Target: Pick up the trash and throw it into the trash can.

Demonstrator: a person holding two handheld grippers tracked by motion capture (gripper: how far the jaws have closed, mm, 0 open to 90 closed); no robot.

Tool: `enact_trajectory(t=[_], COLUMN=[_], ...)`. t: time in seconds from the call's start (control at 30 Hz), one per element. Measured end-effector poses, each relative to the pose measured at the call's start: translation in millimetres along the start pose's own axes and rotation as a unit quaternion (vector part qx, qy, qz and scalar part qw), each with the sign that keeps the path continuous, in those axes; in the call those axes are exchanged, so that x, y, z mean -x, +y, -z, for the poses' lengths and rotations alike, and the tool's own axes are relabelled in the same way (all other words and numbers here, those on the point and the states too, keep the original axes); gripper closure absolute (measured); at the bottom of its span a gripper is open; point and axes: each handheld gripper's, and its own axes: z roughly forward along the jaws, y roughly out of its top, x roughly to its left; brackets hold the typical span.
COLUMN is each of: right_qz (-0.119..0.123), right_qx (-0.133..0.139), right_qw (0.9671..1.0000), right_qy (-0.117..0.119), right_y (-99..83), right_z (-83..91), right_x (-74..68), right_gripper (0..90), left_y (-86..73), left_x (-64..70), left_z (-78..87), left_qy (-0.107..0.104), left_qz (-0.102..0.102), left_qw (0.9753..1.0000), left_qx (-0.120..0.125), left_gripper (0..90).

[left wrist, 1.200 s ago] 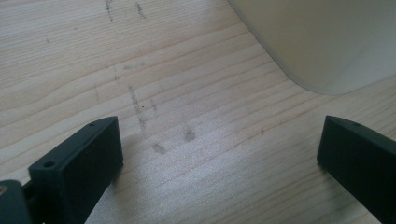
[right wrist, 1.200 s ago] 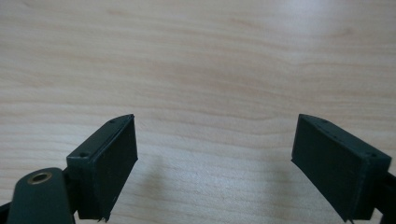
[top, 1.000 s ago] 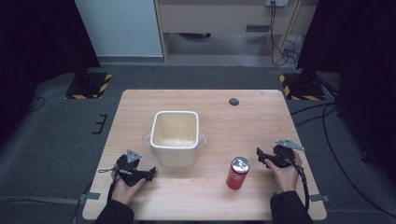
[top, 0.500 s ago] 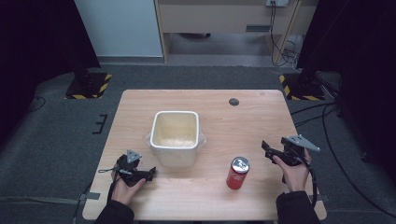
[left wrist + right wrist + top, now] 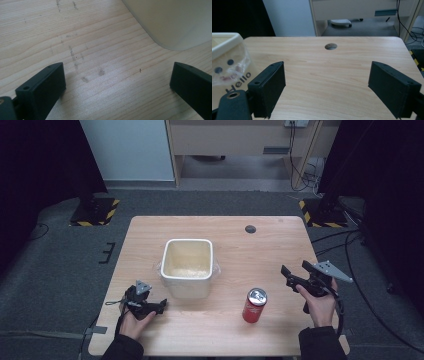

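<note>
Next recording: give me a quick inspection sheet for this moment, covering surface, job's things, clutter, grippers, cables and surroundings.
Surface: wooden table, faint smudges near the left gripper, one round hole.
Job's things: red can upright, apart from both grippers; cream bin mid-table, plastic liner at its rim.
Clutter: nothing seen.
Grippers: left gripper open, low beside the bin; right gripper open, holding nothing.
Cables: one loops from the right gripper; more lie on the floor at right.
Surroundings: grey carpet, striped stand bases, desk behind.
</note>
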Motion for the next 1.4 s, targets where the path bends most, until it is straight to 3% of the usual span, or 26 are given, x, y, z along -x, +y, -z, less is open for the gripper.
enact_trajectory(t=[0.5,0.77,1.0,1.2,1.4], right_qz=[0.011,0.025,0.038,0.043,0.051], right_qx=[0.034,0.048,0.055,0.052,0.033], right_qw=[0.9987,0.9966,0.9933,0.9914,0.9899], right_qy=[0.037,0.062,0.094,0.112,0.128], right_y=[19.1,27.8,34.2,32.7,23.4], right_z=[15.5,25.0,31.2,32.4,28.0], right_x=[-17.8,-34.1,-56.9,-70.0,-80.1], right_gripper=[13.5,13.2,12.8,12.6,12.7], left_y=[0.0,0.0,0.0,0.0,0.0], left_x=[0.0,0.0,0.0,0.0,0.0], left_z=[0.0,0.0,0.0,0.0,0.0], left_qy=[0.0,0.0,0.0,0.0,0.0], left_qz=[0.0,0.0,0.0,0.0,0.0], left_qw=[1.0,1.0,1.0,1.0,1.0], left_qx=[0.0,0.0,0.0,0.0,0.0], left_gripper=[0.0,0.0,0.0,0.0,0.0])
